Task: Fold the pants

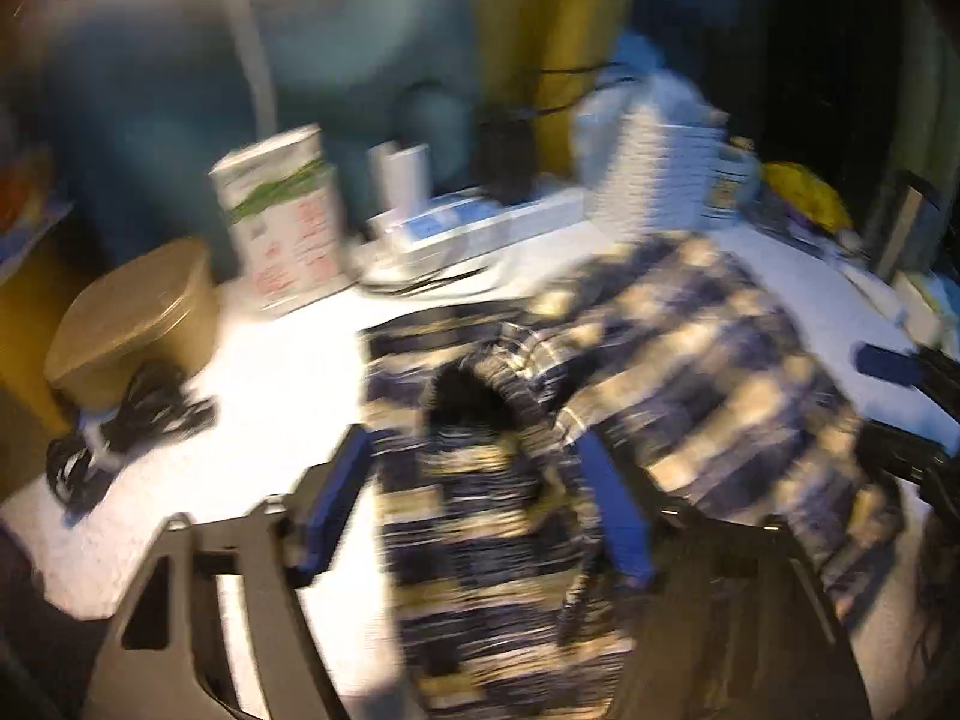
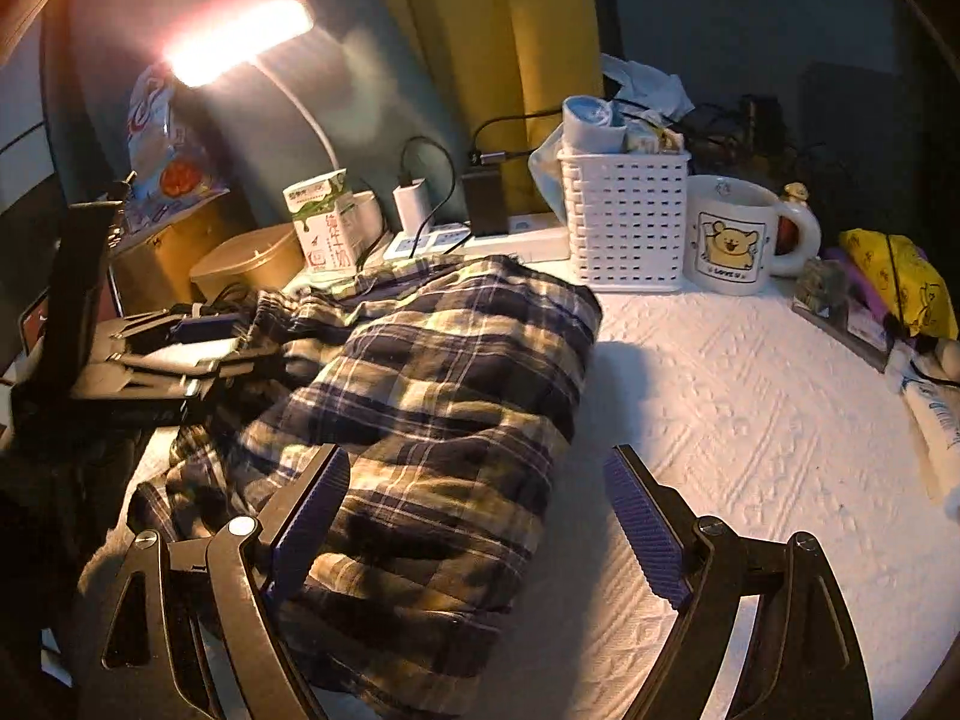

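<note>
The plaid pants (image 2: 432,384) lie bunched in the middle of the white surface (image 2: 750,396), already doubled over into a thick, rounded bundle, not a flat rectangle. From your right wrist view they fill the area from about 9 to 12 o'clock of the frame centre, with the waistband end (image 2: 282,306) gathered at 10 o'clock beside your left gripper (image 2: 204,348). The far edge nearly meets the white basket (image 2: 624,222) and the power strip (image 2: 516,234) at 12 o'clock; the bear mug (image 2: 732,234) stands well apart at 1 o'clock.

Your right gripper (image 2: 480,516) stands with its fingers (image 2: 645,531) spread wide and holds nothing: the left finger hangs over the near edge of the cloth, the right one over bare surface.

In the blurred left wrist view your left gripper (image 1: 480,504) straddles a ridge of plaid, its fingers (image 1: 618,516) partly apart. Whether they pinch the cloth I cannot tell through the blur.

I judge at least one fold is in, but the result is loose and lumpy, with a ragged edge trailing off at 7 o'clock in the right wrist view. You probably have the flattening, squaring of edges and perhaps a final fold left to do.
</note>
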{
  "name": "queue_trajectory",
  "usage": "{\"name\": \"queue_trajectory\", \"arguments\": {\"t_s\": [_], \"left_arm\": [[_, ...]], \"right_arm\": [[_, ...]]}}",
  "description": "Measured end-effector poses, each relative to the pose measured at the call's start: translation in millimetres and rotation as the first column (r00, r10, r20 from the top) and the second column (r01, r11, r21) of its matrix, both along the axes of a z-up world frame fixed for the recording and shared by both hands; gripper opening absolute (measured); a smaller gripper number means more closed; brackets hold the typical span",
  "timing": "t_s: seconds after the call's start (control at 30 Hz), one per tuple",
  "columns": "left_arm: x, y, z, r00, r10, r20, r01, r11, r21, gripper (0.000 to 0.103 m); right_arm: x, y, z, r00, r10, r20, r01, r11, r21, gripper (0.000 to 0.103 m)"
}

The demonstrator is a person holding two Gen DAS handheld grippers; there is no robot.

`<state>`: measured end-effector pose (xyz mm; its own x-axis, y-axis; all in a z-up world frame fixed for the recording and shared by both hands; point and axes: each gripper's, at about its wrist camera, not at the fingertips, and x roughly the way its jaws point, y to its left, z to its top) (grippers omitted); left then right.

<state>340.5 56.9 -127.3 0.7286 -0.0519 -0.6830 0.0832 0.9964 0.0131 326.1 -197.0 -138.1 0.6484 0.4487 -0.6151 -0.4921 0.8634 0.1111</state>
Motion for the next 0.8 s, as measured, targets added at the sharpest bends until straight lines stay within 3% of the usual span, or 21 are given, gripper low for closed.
{"name": "queue_trajectory", "arguments": {"t_s": [0.2, 0.3, 0.43, 0.53, 0.67, 0.8], "left_arm": [[-2, 39, -14, 0.994, 0.107, -0.027, -0.106, 0.994, 0.030, 0.061], [-5, 54, 0, 0.992, 0.126, -0.023, -0.128, 0.990, -0.063, 0.061], [-15, 44, 36, 0.995, 0.065, 0.073, -0.057, 0.992, -0.109, 0.062], [-12, 23, 48, 0.994, -0.043, 0.102, 0.054, 0.993, -0.108, 0.062], [23, 4, 28, 0.994, -0.107, 0.031, 0.108, 0.994, -0.031, 0.062], [58, 12, -3, 0.994, -0.080, -0.068, 0.075, 0.995, -0.067, 0.062]], "right_arm": [[7, 11, -14, 0.999, 0.029, -0.032, -0.029, 0.999, -0.013, 0.070], [9, 15, -15, 0.999, 0.030, -0.039, -0.031, 0.999, -0.025, 0.069], [11, 16, 4, 0.999, 0.042, 0.018, -0.042, 0.999, -0.031, 0.069], [22, 20, 21, 0.996, 0.059, 0.071, -0.054, 0.997, -0.062, 0.051], [53, 25, 28, 0.991, 0.119, 0.061, -0.116, 0.992, -0.054, 0.036], [90, 38, 9, 0.989, 0.149, -0.011, -0.150, 0.985, -0.091, 0.033]]}}
